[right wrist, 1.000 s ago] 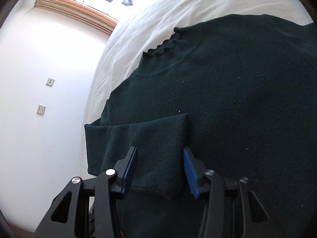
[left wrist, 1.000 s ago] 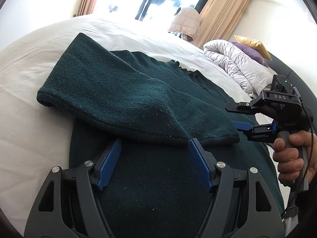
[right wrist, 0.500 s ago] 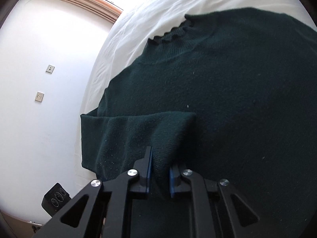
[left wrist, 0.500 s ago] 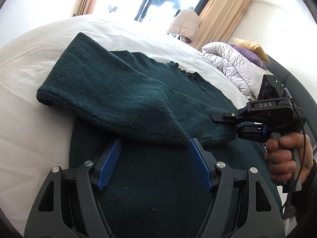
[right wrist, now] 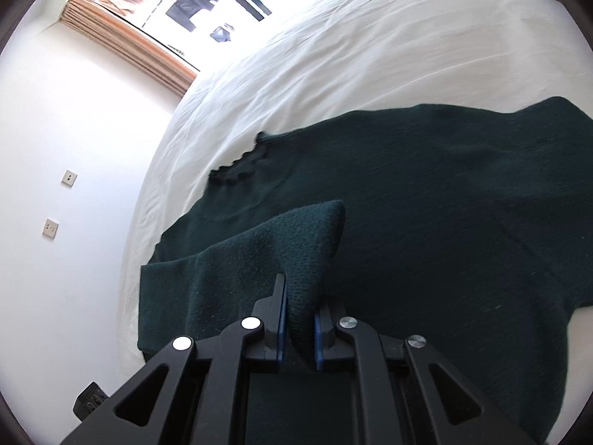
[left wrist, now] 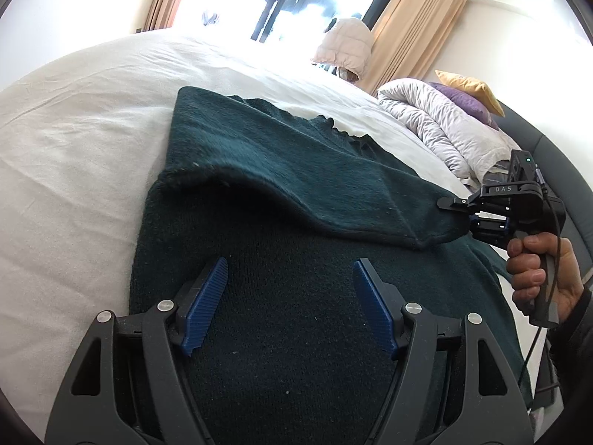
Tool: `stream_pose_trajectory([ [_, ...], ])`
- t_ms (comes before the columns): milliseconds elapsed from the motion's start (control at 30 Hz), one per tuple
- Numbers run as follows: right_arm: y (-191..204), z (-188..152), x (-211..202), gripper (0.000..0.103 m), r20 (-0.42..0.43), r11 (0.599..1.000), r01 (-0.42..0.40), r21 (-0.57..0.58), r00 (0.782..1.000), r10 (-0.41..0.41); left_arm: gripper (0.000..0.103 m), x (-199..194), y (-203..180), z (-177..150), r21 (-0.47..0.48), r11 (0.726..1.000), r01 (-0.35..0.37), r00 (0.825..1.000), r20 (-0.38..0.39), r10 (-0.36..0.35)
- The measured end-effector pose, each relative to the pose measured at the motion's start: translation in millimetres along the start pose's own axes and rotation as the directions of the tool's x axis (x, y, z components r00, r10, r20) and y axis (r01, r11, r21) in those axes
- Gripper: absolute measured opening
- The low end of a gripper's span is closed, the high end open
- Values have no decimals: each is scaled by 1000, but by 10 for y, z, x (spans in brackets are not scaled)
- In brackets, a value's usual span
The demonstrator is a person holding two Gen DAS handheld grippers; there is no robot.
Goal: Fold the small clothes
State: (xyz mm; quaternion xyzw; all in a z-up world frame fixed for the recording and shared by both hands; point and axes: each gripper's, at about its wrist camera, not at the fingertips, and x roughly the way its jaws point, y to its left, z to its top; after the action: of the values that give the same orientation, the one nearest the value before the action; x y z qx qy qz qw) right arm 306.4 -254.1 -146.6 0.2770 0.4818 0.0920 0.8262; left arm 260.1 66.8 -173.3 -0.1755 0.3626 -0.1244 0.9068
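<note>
A dark green knit sweater (left wrist: 296,333) lies flat on the white bed (left wrist: 74,170), its frilled collar (right wrist: 241,163) toward the window. My right gripper (right wrist: 299,307) is shut on the cuff end of one sleeve (right wrist: 259,256), which hangs raised over the sweater's body (right wrist: 444,204). In the left wrist view the right gripper (left wrist: 459,218), held by a hand (left wrist: 537,274), pulls the sleeve (left wrist: 315,178) taut across the chest. Low over the sweater's lower body, my left gripper (left wrist: 290,270) stands open with nothing between its blue pads (left wrist: 207,296).
A grey-white duvet (left wrist: 437,122) with a yellow pillow (left wrist: 467,83) and a purple one is piled at the bed's far right, beside a dark padded headboard (left wrist: 548,155). The window and curtains (left wrist: 411,26) lie beyond. Wall sockets (right wrist: 69,177) and a black device (right wrist: 90,400) sit left of the bed.
My right gripper shut on the sleeve cuff, then lifted it and drew it rightwards in the left wrist view. The sleeve's fold slid away from my left gripper, which kept still.
</note>
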Motion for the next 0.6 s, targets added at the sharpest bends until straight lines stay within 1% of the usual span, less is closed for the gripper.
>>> stream_pose_trajectory([
  [100, -28, 21, 14, 12, 1, 999, 33, -28, 999, -33, 69, 26, -1, 4, 2, 1000, -2, 1000, 1, 2],
  [233, 47, 48, 138, 13, -11, 994, 82, -75, 996, -83, 69, 48, 4, 11, 4, 1000, -5, 1000, 2, 5],
  [300, 52, 33, 162, 14, -17, 992, 93, -85, 995, -95, 69, 55, 0, 12, 4, 1000, -4, 1000, 4, 4],
  [400, 66, -5, 188, 20, -26, 987, 115, -114, 993, -119, 69, 59, 6, 15, 0, 1000, 1, 1000, 6, -1],
  [433, 55, -8, 185, 30, -24, 985, 131, -117, 991, -134, 69, 53, 10, 22, -4, 1000, 5, 1000, 8, -5],
  [500, 11, 0, 143, 42, -5, 982, 168, -89, 986, -169, 69, 31, 31, 29, -17, 1000, 18, 1000, 10, -18],
  [533, -5, 8, 104, 46, 13, 980, 186, -73, 982, -186, 69, 11, 44, 33, -27, 999, 26, 1000, 14, -26],
  [600, -8, 2, -39, 47, 75, 969, 238, -60, 970, -233, 69, -54, 62, 44, -46, 998, 35, 999, 25, -34],
])
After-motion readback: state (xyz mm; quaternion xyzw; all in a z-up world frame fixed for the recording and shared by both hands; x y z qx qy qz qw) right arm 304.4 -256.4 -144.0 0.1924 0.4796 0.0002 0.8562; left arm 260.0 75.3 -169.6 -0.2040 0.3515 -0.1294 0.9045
